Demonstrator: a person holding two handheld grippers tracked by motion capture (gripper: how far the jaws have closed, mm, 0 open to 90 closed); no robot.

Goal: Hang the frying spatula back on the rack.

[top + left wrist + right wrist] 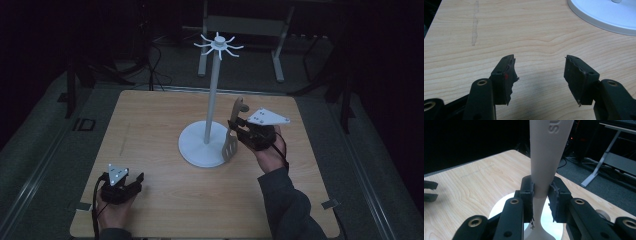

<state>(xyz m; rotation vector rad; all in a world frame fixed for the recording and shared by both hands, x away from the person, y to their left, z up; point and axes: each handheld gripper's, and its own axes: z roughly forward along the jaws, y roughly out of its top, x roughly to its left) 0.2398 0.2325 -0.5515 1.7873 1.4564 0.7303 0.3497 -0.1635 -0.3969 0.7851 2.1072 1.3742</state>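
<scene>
Work in hand: hanging a slotted wooden spatula (pixel 233 131) on the white hook stand (pixel 211 105), judged from what the right gripper holds and where it stands.
Right gripper (pixel 541 195): jaws closed on the narrow neck of the spatula's handle, pads pressing on both sides; grip looks firm.
Spatula position: held roughly upright just beside the stand's pole, slotted blade down over the round base (pixel 192 145), handle end up, well below the hooks.
Hook ring (pixel 218 46): radiating prongs at the top of the pole, none carrying anything.
Left gripper (pixel 540 75): jaws wide apart, nothing between them; resting on the table (pixel 165 200) near its front left corner, well apart from the stand.
Advice: lift straight up beside the pole, keep the handle end uppermost, bring its hanging hole level with one prong before moving in.
Risk: knocking the pole could tip the stand; the free left gripper could steady the base.
</scene>
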